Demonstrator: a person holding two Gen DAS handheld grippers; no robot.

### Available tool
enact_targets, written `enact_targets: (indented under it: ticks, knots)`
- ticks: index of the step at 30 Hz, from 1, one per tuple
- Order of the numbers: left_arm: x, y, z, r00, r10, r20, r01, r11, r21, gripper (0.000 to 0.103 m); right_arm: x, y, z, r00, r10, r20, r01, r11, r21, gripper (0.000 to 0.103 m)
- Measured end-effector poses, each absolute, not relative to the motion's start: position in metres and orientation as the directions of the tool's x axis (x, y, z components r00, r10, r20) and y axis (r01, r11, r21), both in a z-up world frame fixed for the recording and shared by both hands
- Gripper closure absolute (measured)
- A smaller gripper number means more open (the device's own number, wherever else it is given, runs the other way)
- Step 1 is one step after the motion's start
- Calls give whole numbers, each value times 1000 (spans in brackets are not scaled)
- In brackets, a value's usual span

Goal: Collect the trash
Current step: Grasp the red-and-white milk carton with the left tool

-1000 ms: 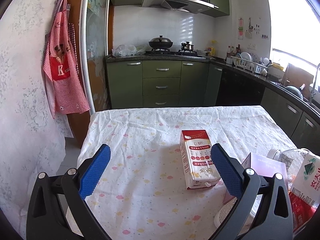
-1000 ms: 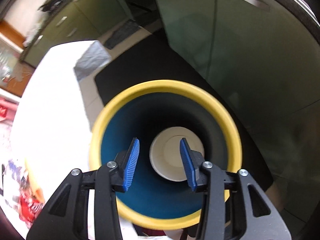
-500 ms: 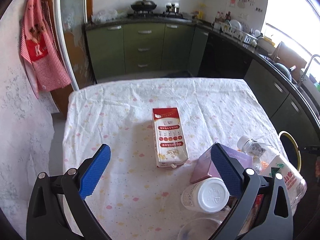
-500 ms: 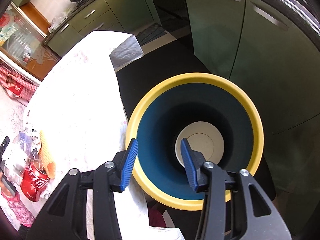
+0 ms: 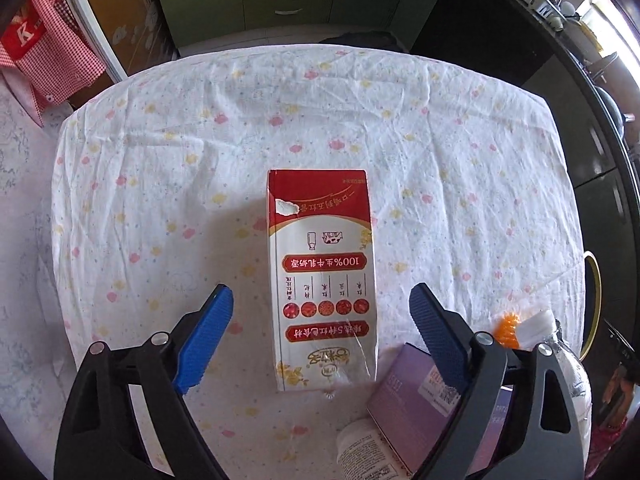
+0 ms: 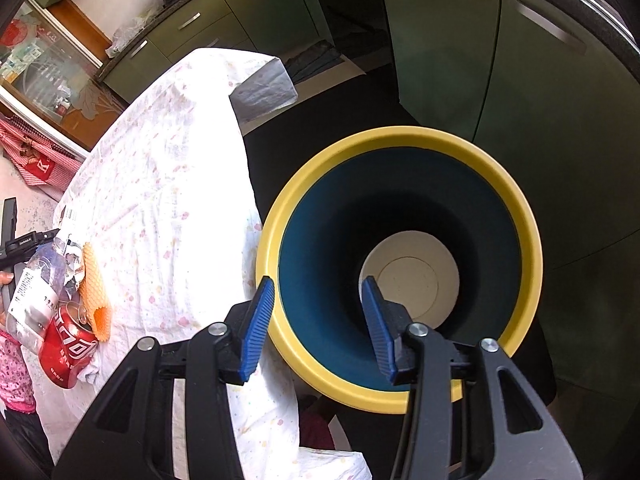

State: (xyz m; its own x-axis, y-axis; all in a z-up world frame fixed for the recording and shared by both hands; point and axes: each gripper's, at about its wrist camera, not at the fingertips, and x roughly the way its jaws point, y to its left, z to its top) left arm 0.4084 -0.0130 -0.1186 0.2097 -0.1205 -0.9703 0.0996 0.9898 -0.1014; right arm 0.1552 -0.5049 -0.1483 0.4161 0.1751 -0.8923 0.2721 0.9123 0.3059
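Note:
A red and white milk carton (image 5: pixel 322 276) lies flat on the flowered tablecloth (image 5: pixel 160 184). My left gripper (image 5: pixel 320 340) is open above it, one blue finger on each side of its near end, not touching. My right gripper (image 6: pixel 318 324) is open and empty above the near rim of a yellow-rimmed blue bin (image 6: pixel 400 208) beside the table. A white round object (image 6: pixel 412 276) lies at the bin's bottom.
A purple box (image 5: pixel 416 404), a white-capped bottle (image 5: pixel 372 452) and an orange net (image 5: pixel 506 328) lie at the table's near right. In the right wrist view a red cola can (image 6: pixel 68 356), a crushed clear bottle (image 6: pixel 40 284) and an orange net (image 6: pixel 94 284) lie near the table edge (image 6: pixel 248 184). Green cabinets (image 6: pixel 500 60) stand behind the bin.
My left gripper has tilted down and moved in over the milk carton, which now lies between its fingers. My right gripper has drawn back and up from the bin, staying open.

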Motion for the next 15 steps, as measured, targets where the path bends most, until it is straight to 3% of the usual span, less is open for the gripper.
enact_targets:
  ticks: [2,6,8,15]
  knots:
    - [412,-17,-122,196,-112,-974,97,991,-94,27,158,-505,-150,416,181,-891,271,911,311,59]
    - [412,-20,-131,169,-92,-981,97,992,-76,38,161,-503,-155,408,194,-892,261,912,317,59]
    - [412,-22,-131,169,-84,-982,99,993,-68,49,163,-502,-158,404,196,-894,258,913,317,59]
    - [412,-27,-122,203,-68,-977,114,992,-45,50,162,-506,-159,412,194,-890,261,911,320,59]
